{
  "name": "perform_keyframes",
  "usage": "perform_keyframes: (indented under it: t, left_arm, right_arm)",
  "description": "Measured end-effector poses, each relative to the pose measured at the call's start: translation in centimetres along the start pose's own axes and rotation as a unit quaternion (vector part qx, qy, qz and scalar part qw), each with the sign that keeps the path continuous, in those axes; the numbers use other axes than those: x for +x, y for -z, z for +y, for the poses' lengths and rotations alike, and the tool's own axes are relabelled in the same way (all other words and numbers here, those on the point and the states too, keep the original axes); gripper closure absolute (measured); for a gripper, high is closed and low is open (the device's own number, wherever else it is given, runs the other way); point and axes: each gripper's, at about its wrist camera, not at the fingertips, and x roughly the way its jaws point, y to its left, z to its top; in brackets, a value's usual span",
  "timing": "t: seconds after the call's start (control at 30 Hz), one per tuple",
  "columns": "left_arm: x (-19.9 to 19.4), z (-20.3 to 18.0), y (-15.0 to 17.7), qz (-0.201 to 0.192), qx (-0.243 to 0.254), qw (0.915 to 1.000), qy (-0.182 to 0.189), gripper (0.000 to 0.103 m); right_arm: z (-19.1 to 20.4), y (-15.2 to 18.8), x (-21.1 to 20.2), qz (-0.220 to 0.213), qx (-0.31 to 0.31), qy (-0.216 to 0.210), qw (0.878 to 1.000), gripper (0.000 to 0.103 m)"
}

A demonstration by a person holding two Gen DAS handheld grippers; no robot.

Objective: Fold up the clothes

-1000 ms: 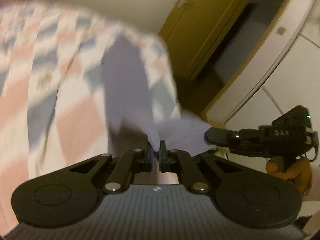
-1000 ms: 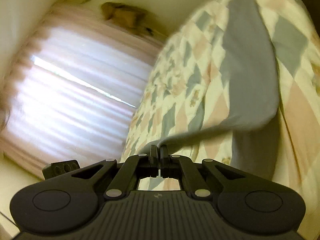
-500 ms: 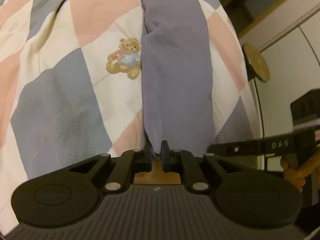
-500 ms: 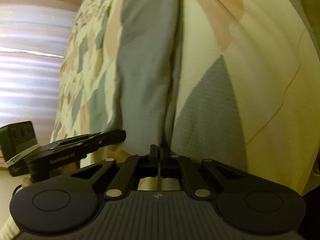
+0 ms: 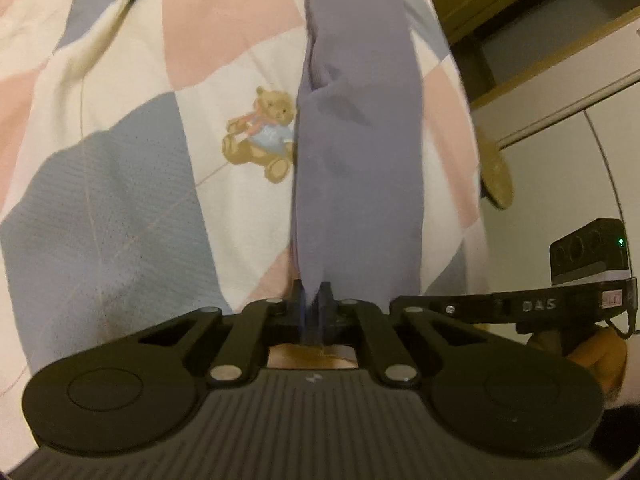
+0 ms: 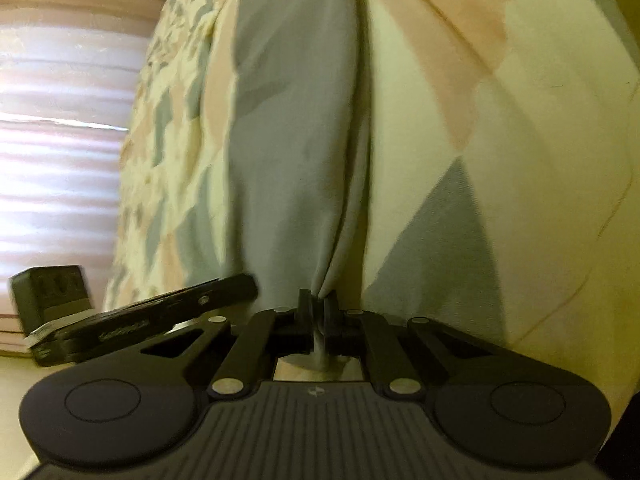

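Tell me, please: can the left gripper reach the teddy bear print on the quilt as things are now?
Probably not yet. The left gripper is shut on the purple garment's edge. The teddy bear print lies uncovered beside the garment, but the gripper would have to release first.

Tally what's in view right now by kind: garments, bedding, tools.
Garments: 1, the lavender garment, lying in a long strip on the quilt
Bedding: 1, the checked quilt
Tools: 2, the left tool and the right tool, each shut on the garment's near edge
Total: 4
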Motion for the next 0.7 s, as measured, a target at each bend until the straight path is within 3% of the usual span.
perform_keyframes:
  t: [0.13,0.2,0.33,0.43,0.47,0.5,0.57,0.6,0.63,0.67,0.7]
  left_arm:
    - [-3.9,-2.0,1.2,-0.036,0.008,0.9992,0.012,0.101]
    - [-3.7,-1.8,1.8,-0.039,-0.006,0.9991,0.015,0.101]
    - [1.0,-0.6,3.0,0.000,-0.025,0.9997,-0.002,0.100]
    - [3.2,0.7,3.2,0.001,-0.064,0.9978,0.015,0.100]
    - [3.0,0.8,3.2,-0.003,-0.069,0.9974,0.018,0.100]
    - [2.8,0.7,3.3,-0.005,-0.069,0.9974,0.019,0.100]
    - [2.0,0.8,3.4,-0.009,-0.080,0.9965,0.024,0.100]
    - [1.6,1.0,3.3,-0.010,-0.090,0.9955,0.028,0.100]
    - [1.3,1.1,3.2,-0.011,-0.096,0.9949,0.029,0.100]
    - [1.0,1.0,2.9,-0.013,-0.099,0.9947,0.028,0.100]
    - [0.8,0.9,2.7,-0.014,-0.097,0.9948,0.027,0.100]
  right_arm:
    - [1.9,0.4,-4.0,0.009,-0.020,-0.038,0.999,0.099]
    - [2.5,0.7,-5.2,0.009,-0.034,-0.036,0.999,0.099]
    - [0.3,0.7,-3.2,0.023,-0.043,0.028,0.998,0.100]
    - [-0.4,0.0,-1.9,0.035,-0.068,0.070,0.995,0.101]
    - [0.2,-0.1,-2.2,0.033,-0.087,0.076,0.993,0.091]
    - [1.6,0.6,-2.7,0.022,-0.153,0.097,0.983,0.082]
    - [4.5,2.1,-3.6,-0.001,-0.286,0.138,0.948,0.068]
    - [5.8,3.5,-3.9,-0.021,-0.364,0.163,0.917,0.053]
    - [7.1,5.5,-4.1,-0.047,-0.452,0.191,0.870,0.045]
    - [8.0,7.8,-3.8,-0.064,-0.538,0.204,0.816,0.038]
    - [8.2,9.5,-3.3,-0.066,-0.590,0.198,0.780,0.039]
